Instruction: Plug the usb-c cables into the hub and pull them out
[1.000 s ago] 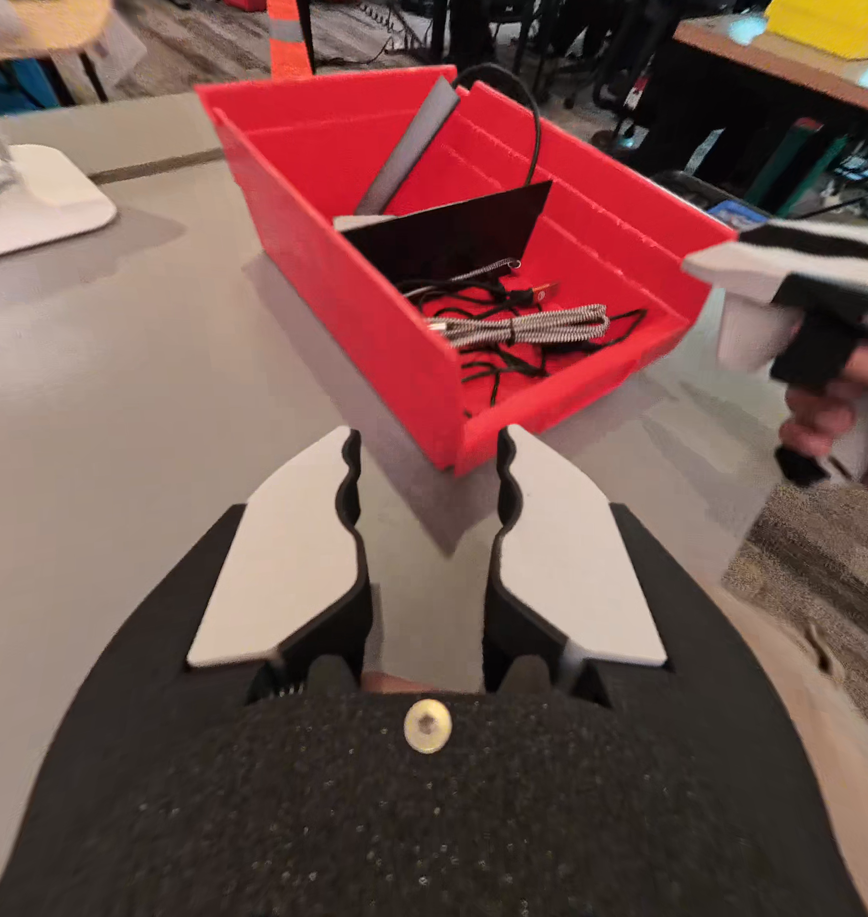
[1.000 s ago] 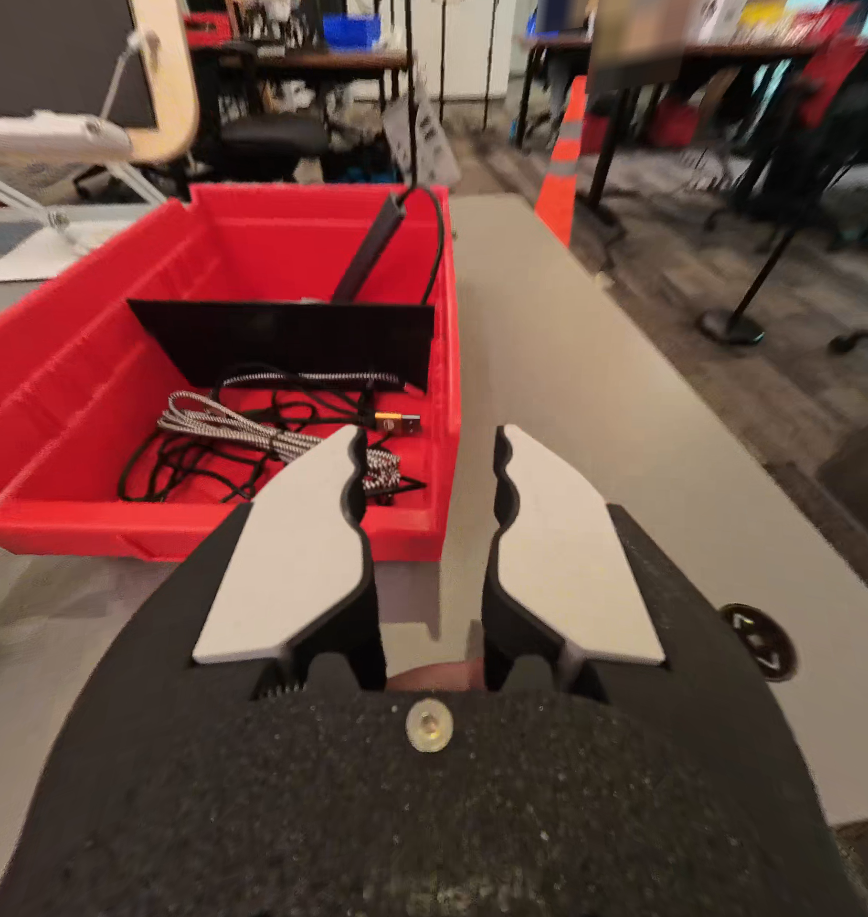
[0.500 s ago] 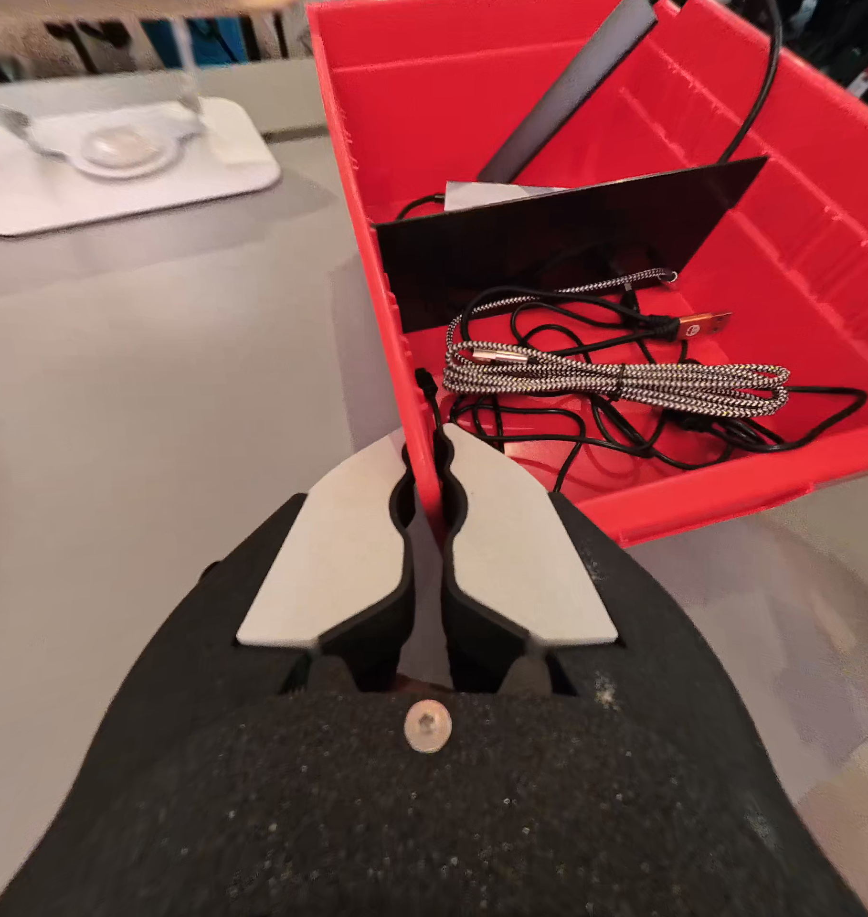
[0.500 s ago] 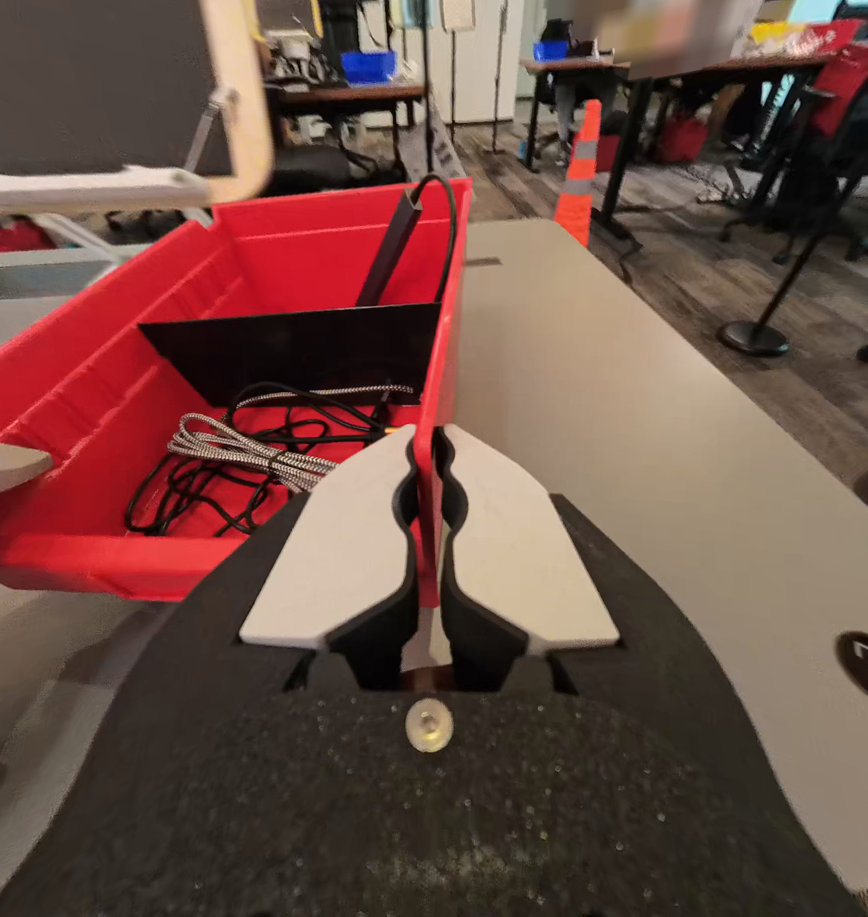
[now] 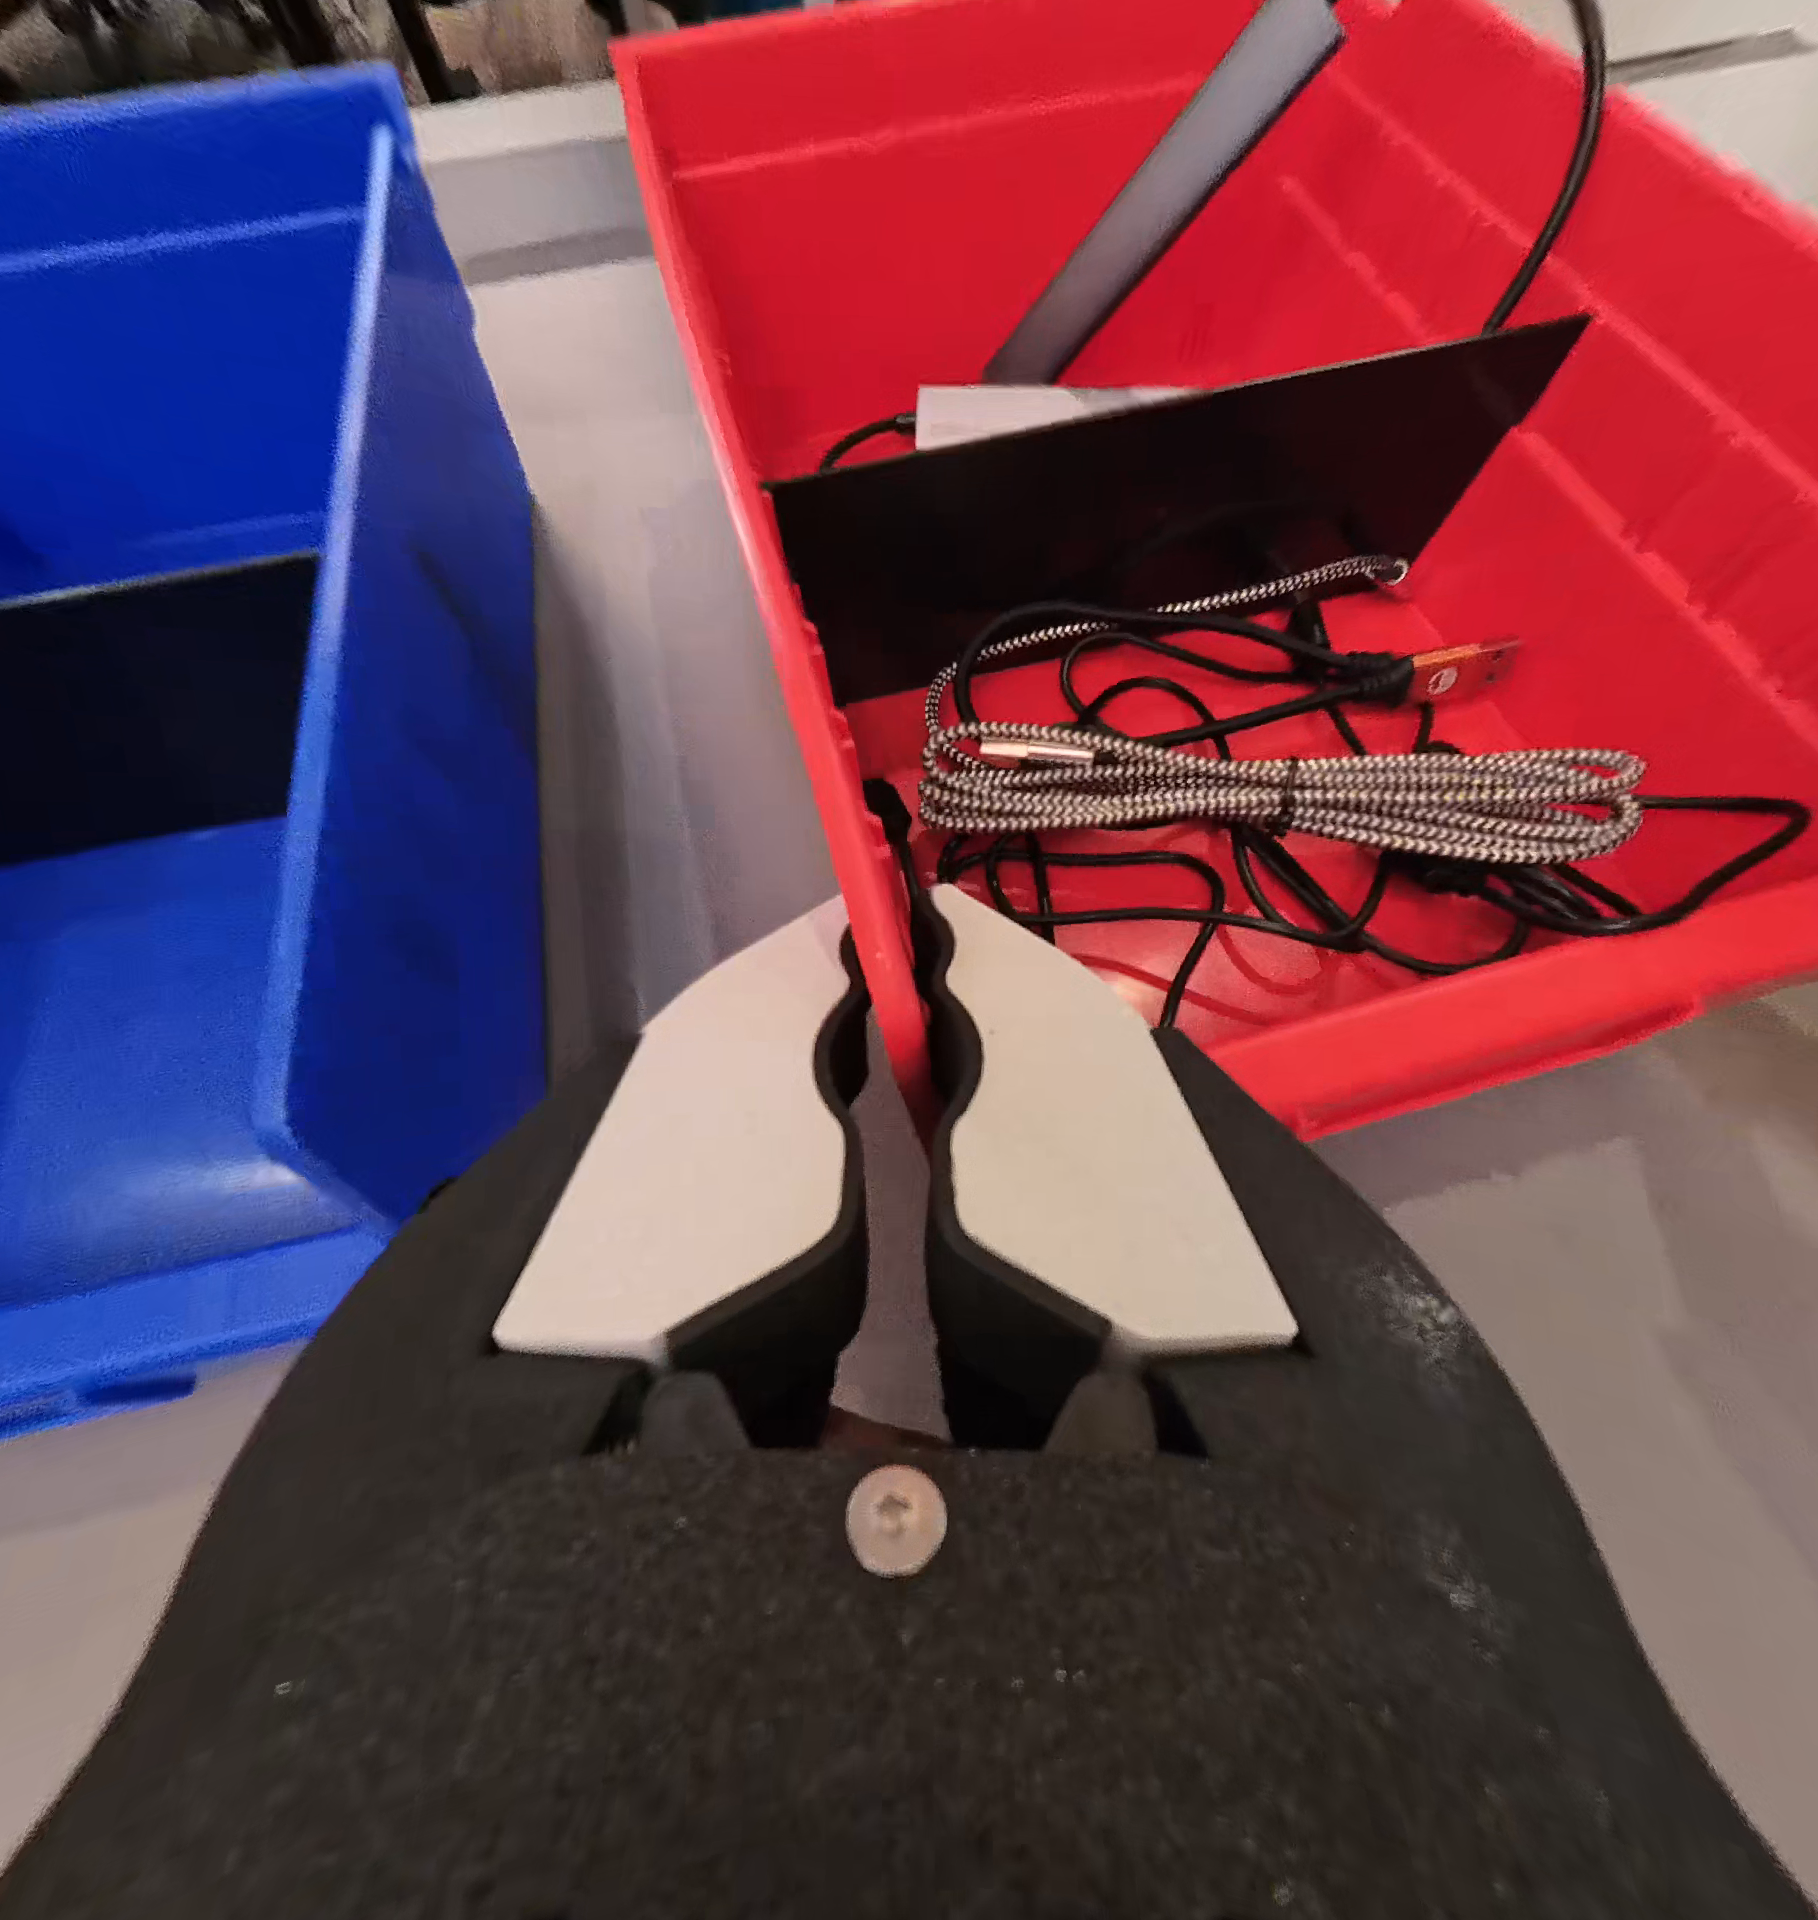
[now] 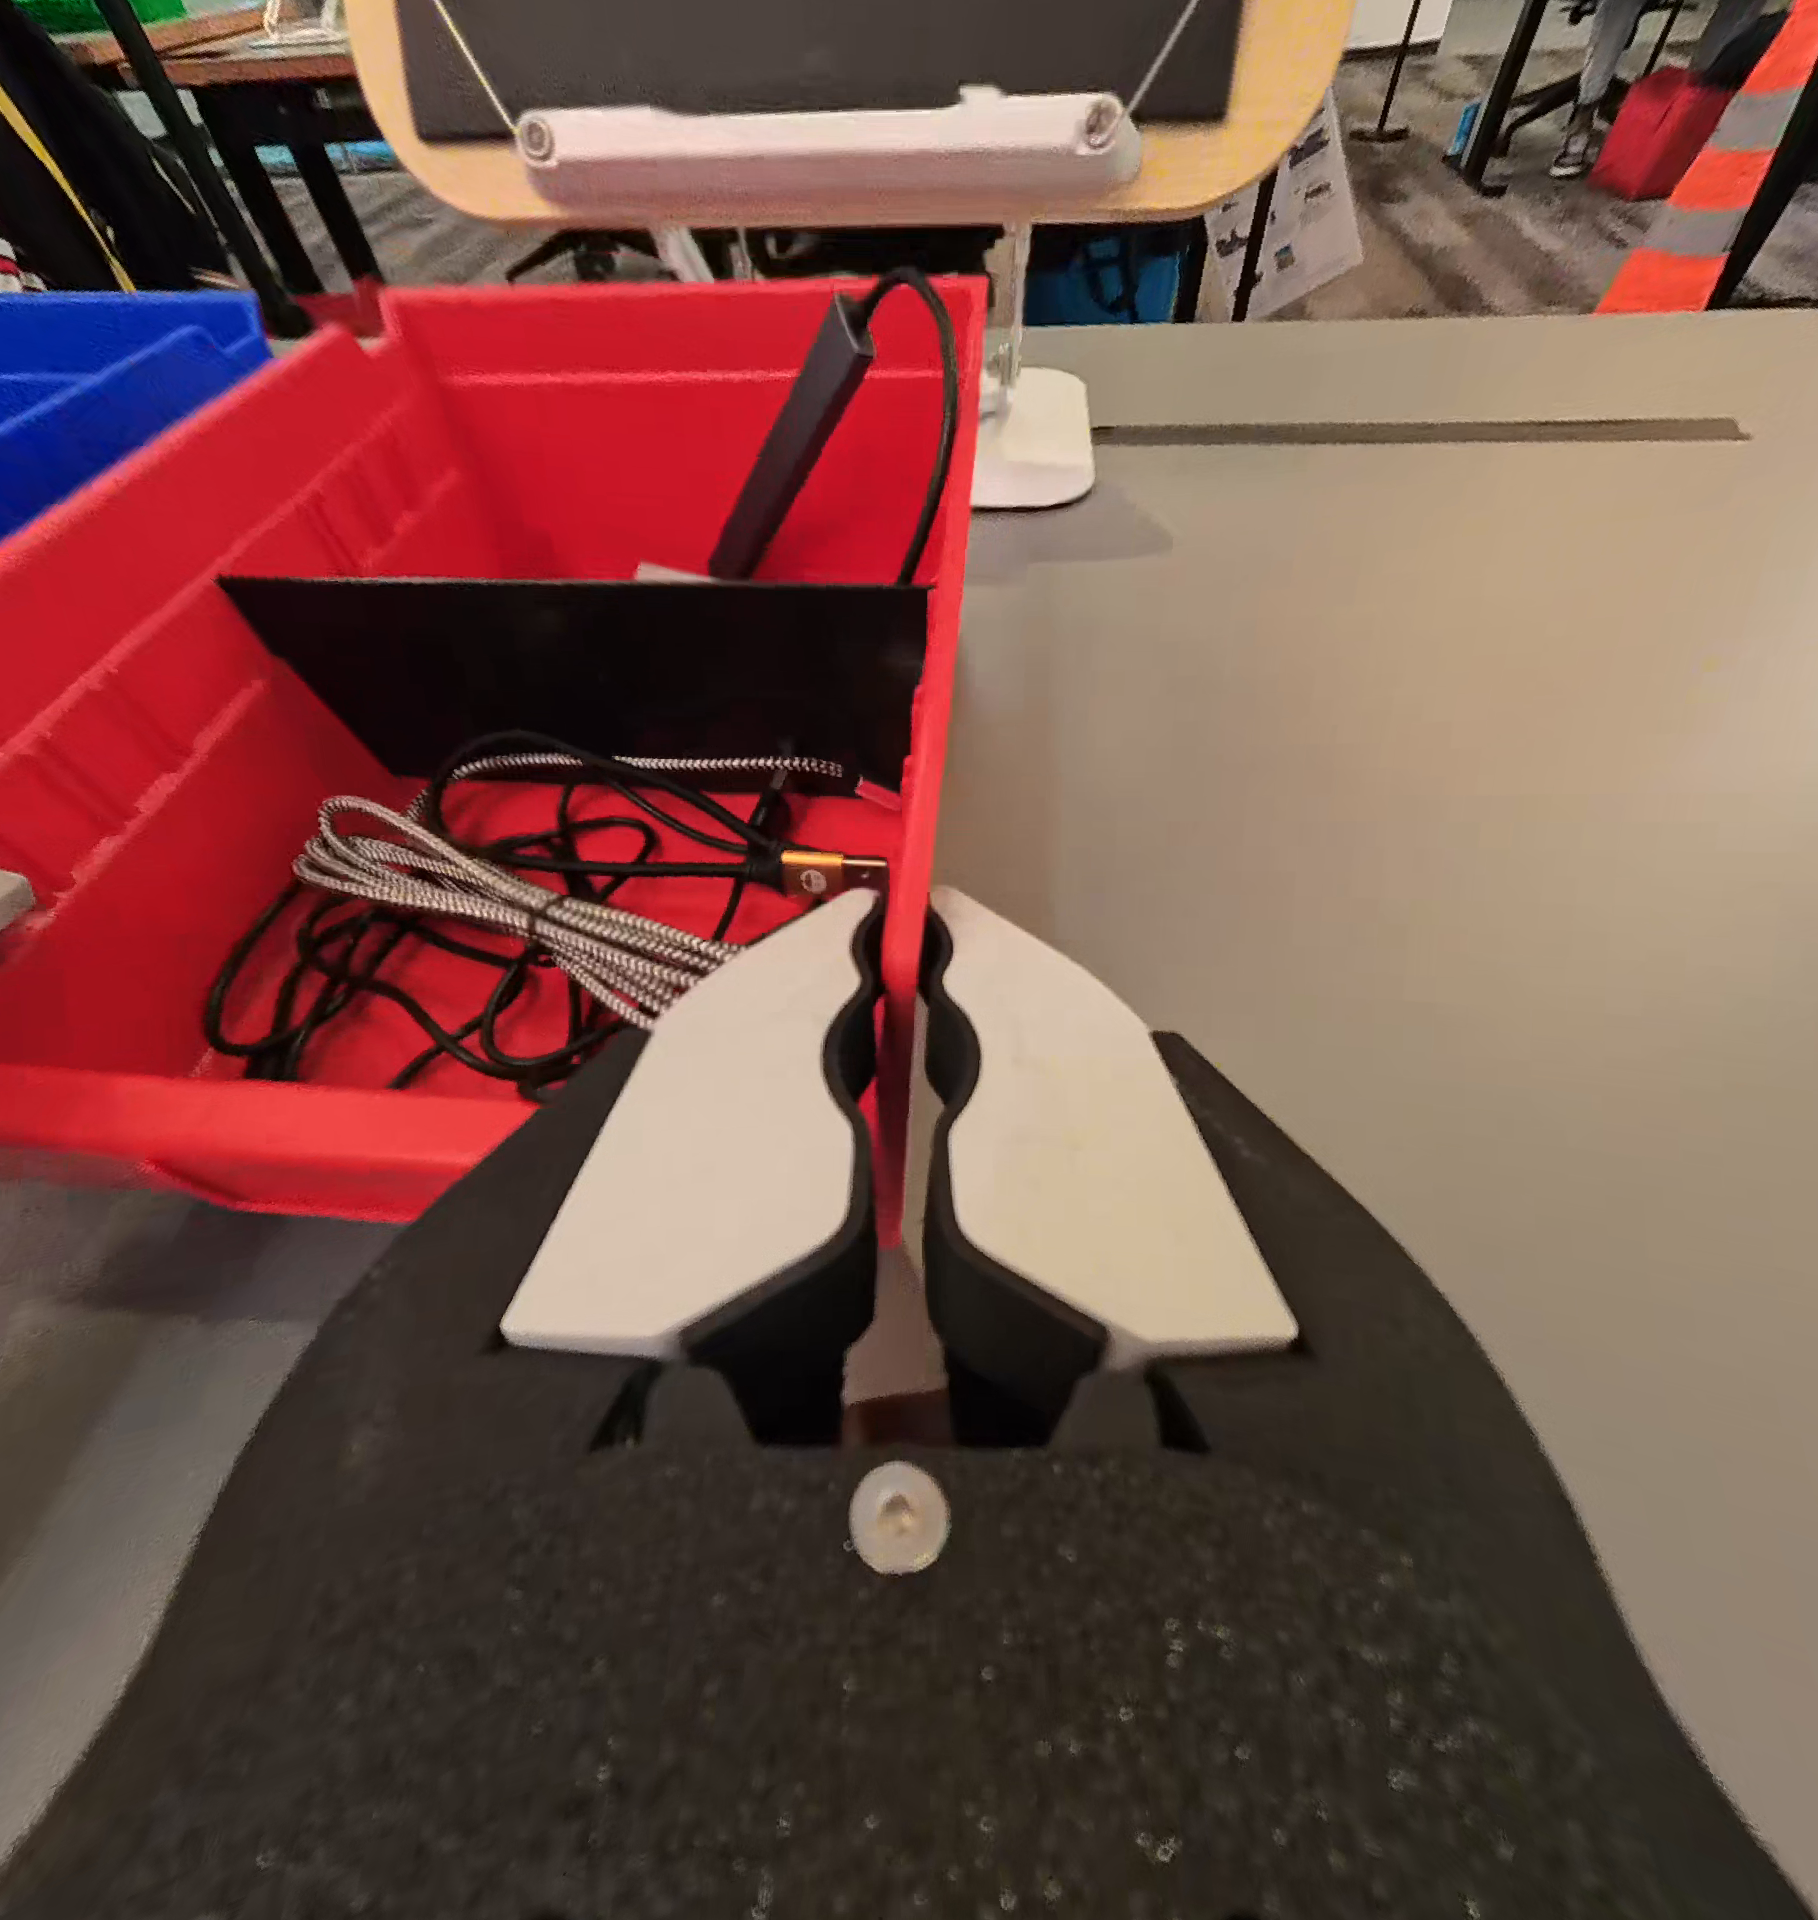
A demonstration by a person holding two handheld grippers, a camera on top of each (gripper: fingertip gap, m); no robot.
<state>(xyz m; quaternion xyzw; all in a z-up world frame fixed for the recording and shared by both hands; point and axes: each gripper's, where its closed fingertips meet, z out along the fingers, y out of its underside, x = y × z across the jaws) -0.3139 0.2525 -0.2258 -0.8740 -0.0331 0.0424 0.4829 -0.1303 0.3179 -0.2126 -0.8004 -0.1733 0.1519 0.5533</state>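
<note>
Bin (image 5: 988,260) shifted; hub (image 5: 1165,187) leans upright.

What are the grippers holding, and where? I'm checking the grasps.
Both hold the red bin: the left gripper pinches its left side wall, the right gripper its right side wall, both near the front corners.

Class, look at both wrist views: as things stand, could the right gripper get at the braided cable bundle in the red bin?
Probably not yet. The right gripper is shut on the red bin wall, so it is occupied. The braided cable bundle lies uncovered in the front compartment, so once the gripper lets go the way looks free.
</note>
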